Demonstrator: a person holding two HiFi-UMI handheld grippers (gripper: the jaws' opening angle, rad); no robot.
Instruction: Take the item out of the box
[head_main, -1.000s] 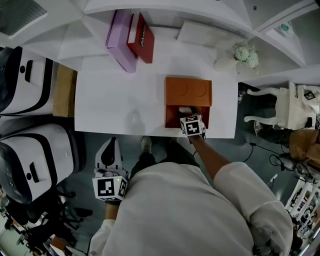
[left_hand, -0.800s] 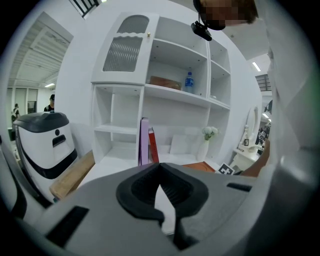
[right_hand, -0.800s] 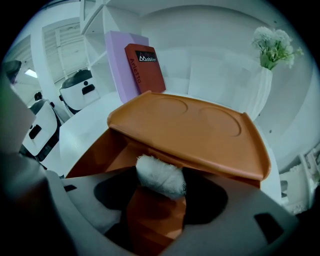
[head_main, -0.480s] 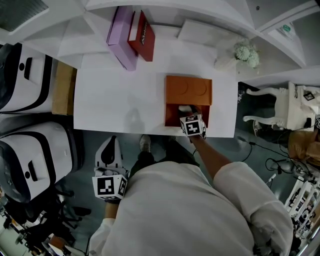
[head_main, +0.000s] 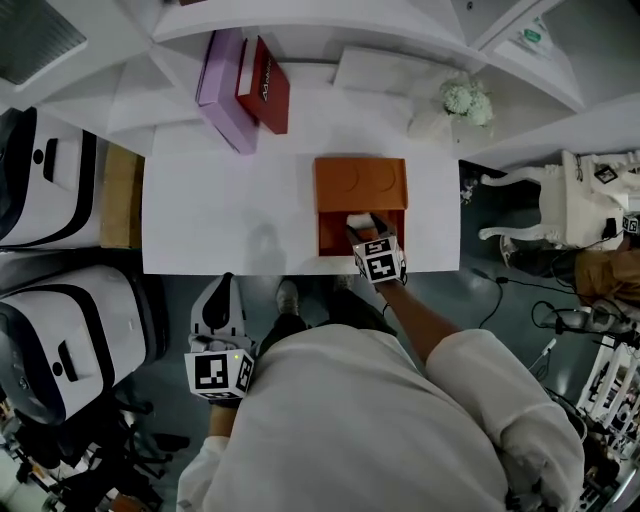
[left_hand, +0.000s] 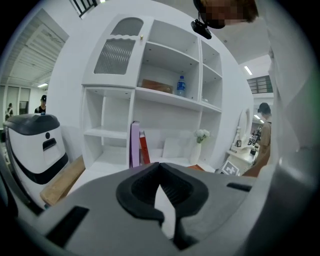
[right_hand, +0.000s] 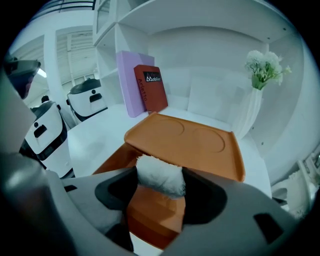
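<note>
Extraction is proceeding: the right gripper, its jaws having just been closing, is clamping the white fluffy item just above the orange box, near right on the table. The left gripper is hanging clenched and empty. The next move is calling for carrying the item clear.

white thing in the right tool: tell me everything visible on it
The white item is a small, soft-looking wad with fuzzy, frayed edges, like cotton or fleece; no print shows. It lies crosswise between the jaws of the right tool, which have just been closing and press it from both sides. It hangs over the inside of the open orange box, in front of the lid. Nothing else visibly touches it; whether it has cleared the rim I cannot tell.
</note>
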